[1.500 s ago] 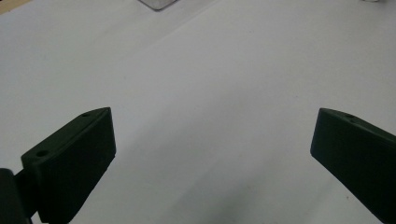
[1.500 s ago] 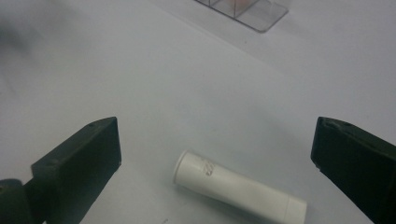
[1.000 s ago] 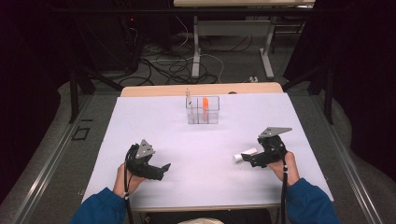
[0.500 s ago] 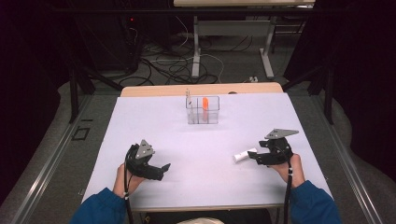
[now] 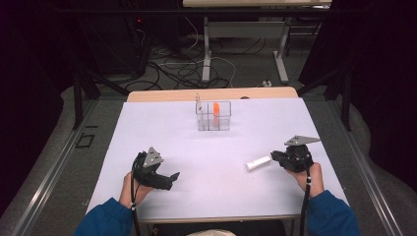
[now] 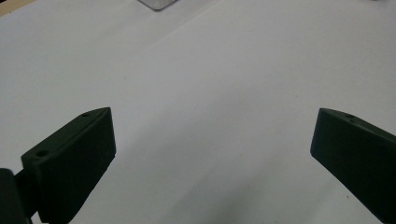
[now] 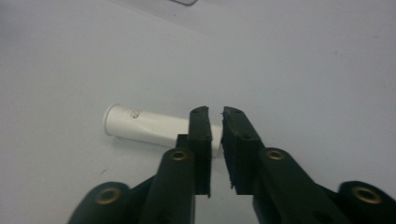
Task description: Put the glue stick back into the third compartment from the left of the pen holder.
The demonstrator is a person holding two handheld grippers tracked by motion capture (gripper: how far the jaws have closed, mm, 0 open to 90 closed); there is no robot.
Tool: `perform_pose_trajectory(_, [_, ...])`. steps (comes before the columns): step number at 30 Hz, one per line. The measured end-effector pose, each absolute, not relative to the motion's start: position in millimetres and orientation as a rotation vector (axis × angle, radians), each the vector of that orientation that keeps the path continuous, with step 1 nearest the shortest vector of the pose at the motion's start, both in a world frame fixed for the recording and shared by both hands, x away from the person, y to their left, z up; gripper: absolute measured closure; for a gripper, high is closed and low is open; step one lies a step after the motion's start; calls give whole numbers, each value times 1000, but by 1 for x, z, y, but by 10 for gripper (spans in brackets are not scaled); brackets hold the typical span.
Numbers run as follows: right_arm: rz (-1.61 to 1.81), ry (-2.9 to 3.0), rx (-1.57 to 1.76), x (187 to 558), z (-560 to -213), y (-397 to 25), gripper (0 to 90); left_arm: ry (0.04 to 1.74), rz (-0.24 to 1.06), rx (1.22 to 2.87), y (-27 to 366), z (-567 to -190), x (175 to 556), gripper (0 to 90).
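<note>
The person is wearing blue sleeves (image 5: 105,220) and holding two black grippers, the left gripper (image 5: 169,178) and right gripper (image 5: 273,156) each bearing a grey three-cornered plate (image 5: 301,140), a trailing black cable (image 5: 305,201), and brass-coloured screws (image 7: 179,155) showing in the right gripper view.

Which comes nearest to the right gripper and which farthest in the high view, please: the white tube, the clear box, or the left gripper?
1. White tube: at the right gripper's tips, toward the table's middle.
2. Clear box: farther up the table, toward the far edge.
3. Left gripper: across the table, near the front edge.
</note>
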State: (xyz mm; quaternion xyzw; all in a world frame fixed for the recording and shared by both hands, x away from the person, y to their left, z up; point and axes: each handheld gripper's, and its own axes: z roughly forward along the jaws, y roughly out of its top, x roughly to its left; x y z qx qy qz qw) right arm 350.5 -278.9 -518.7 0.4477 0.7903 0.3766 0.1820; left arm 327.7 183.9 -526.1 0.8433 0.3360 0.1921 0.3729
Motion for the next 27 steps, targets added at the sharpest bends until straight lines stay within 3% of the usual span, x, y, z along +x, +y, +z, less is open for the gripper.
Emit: perform_pose_trajectory(27, [996,2192,1386,369,-545,-276,900,858,488,2174,183,-525,327,0])
